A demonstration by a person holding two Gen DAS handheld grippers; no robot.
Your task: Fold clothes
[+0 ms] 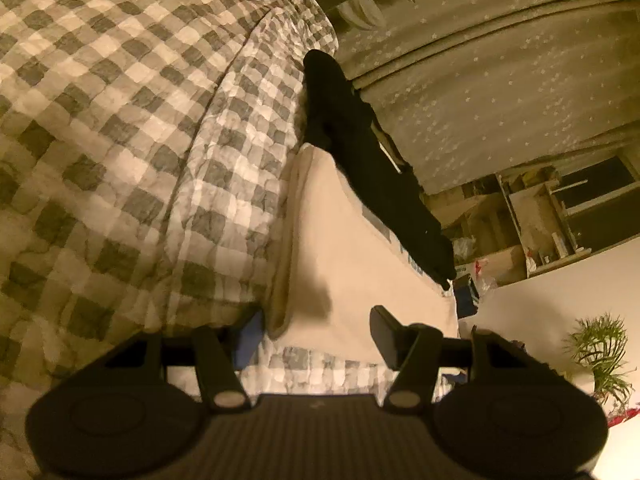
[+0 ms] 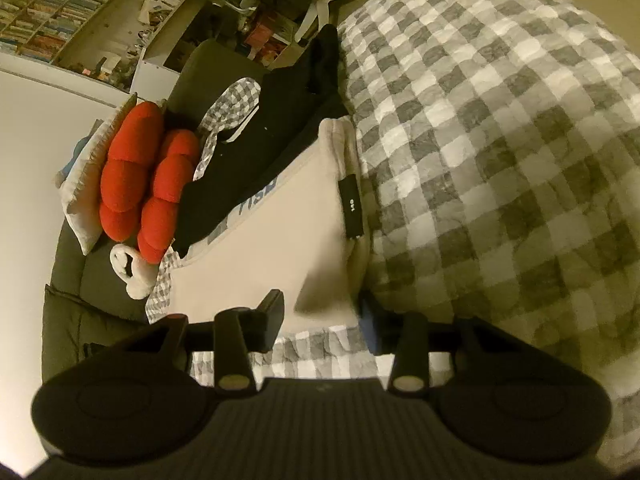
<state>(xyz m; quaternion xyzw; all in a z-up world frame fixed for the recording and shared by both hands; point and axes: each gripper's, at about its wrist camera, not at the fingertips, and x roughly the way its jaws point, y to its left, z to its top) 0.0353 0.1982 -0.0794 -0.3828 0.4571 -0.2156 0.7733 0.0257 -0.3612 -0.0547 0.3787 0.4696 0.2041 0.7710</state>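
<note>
Our left tongs point(image 1: 316, 320) stand apart, straddling the near corner of the cream garment point(image 1: 344, 252); the pads look clear of the cloth, so we call them released. Our right tongs point(image 2: 320, 312) also straddle a near corner of that garment point(image 2: 288, 232), jaws apart, and whether a pad presses the fabric we cannot tell.

The cream garment runs from the tongs toward 12 o'clock on the bed, its thick folded edge against the checked duvet point(image 1: 132, 128). In the right view a black label point(image 2: 351, 208) sits at 1 o'clock on that edge. Beyond lies a black garment point(image 2: 280, 128), overlapping the cream one's far side at 11 o'clock.

The risk, as we judge it: if we lift with only one layer pinched, the corner slips and the fold skews; the black garment could also be dragged along.

We count one cream garment, one black garment, one duvet, two red cushions point(image 2: 136, 168), one potted plant point(image 1: 600, 352).
</note>
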